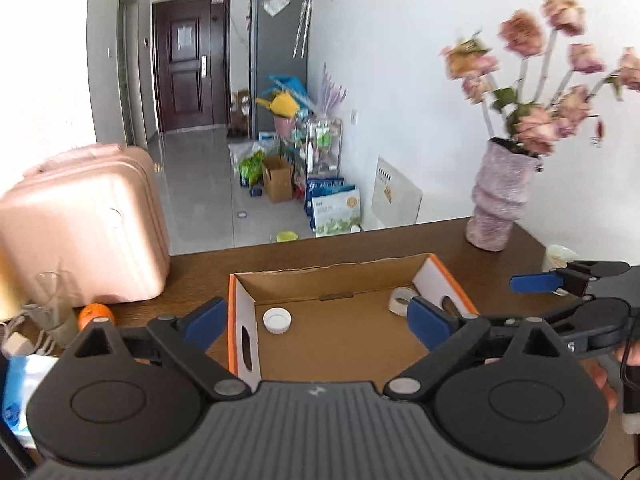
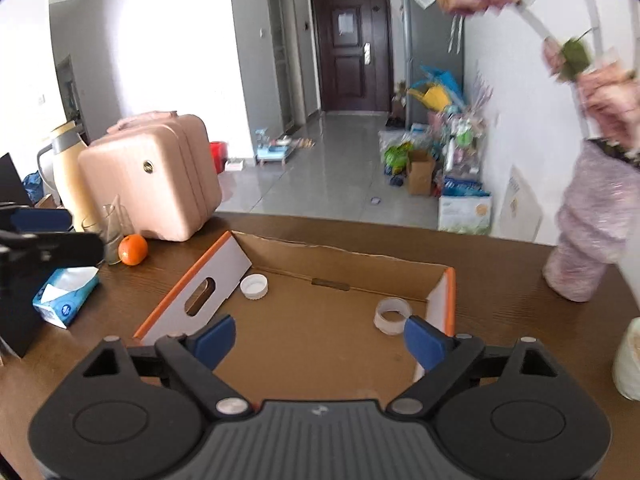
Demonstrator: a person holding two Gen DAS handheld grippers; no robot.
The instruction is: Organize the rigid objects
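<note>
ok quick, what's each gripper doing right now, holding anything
Left gripper: open, nothing between its pads, above the cardboard box.
Right gripper: open, empty, also above the box.

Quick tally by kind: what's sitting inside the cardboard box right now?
White plastic bottle cap: 1
Clear tape roll: 1
Total in the orange-edged cardboard box: 2
</note>
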